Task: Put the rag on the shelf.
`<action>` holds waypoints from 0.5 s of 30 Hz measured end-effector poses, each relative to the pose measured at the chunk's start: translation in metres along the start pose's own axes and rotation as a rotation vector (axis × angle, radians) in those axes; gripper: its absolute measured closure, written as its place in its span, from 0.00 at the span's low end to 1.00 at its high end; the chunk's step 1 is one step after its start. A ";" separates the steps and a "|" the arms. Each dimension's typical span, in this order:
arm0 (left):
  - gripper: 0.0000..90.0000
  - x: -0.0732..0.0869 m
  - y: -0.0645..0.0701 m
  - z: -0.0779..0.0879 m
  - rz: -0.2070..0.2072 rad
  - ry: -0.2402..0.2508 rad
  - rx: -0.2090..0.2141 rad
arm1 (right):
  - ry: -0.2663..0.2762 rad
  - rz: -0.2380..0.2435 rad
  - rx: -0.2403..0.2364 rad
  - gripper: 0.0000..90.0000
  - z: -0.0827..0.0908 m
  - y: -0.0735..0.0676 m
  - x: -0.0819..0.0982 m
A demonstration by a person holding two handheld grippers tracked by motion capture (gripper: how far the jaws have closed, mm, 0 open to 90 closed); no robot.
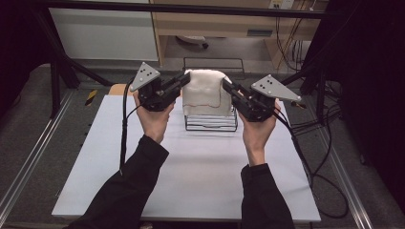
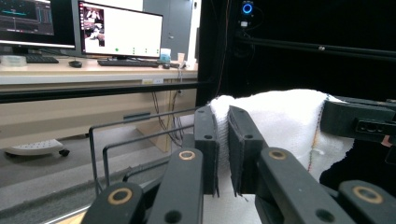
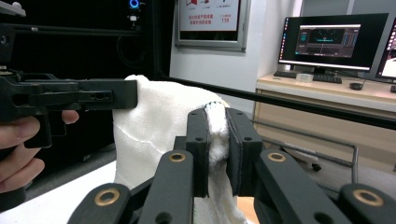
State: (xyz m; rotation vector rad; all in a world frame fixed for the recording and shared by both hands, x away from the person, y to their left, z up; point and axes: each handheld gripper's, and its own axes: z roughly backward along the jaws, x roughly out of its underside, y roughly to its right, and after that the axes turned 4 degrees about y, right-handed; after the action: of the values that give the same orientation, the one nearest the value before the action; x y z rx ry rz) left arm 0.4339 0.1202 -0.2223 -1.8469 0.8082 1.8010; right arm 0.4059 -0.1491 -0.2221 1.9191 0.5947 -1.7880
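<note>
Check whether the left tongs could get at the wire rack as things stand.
Probably not yet: the left tongs are shut on one upper corner of the white towel, the right tongs on the other. The towel hangs over the wire rack, so the left would have to let go first.

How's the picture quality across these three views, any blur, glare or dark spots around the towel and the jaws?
High view: even light, white towel nearly washed out, corners black, soft shadows under the wire rack. Left gripper view: left gripper and towel weave sharp, monitors glaring and soft. Right gripper view: right gripper crisp, background screen slightly blurred, left side very dark.
</note>
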 end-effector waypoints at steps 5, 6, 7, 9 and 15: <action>0.92 -0.010 0.001 -0.004 -0.014 0.015 -0.006 | 0.015 0.010 0.007 0.90 -0.002 0.003 -0.010; 0.92 -0.011 0.001 -0.004 -0.014 0.017 -0.006 | 0.019 0.009 0.008 0.90 -0.003 0.003 -0.011; 0.92 -0.013 0.001 -0.005 -0.014 0.019 -0.005 | 0.022 0.014 0.010 0.90 -0.003 0.003 -0.013; 0.92 -0.015 0.001 -0.006 -0.015 0.029 -0.008 | 0.028 0.015 0.012 0.90 -0.004 0.004 -0.016; 0.92 -0.022 -0.001 -0.010 -0.017 0.042 -0.015 | 0.044 0.020 0.020 0.90 -0.009 0.005 -0.024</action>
State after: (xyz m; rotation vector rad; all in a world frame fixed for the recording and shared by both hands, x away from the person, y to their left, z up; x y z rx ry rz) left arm 0.4429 0.1166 -0.2000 -1.9012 0.7941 1.7679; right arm 0.4147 -0.1485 -0.1974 1.9755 0.5723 -1.7498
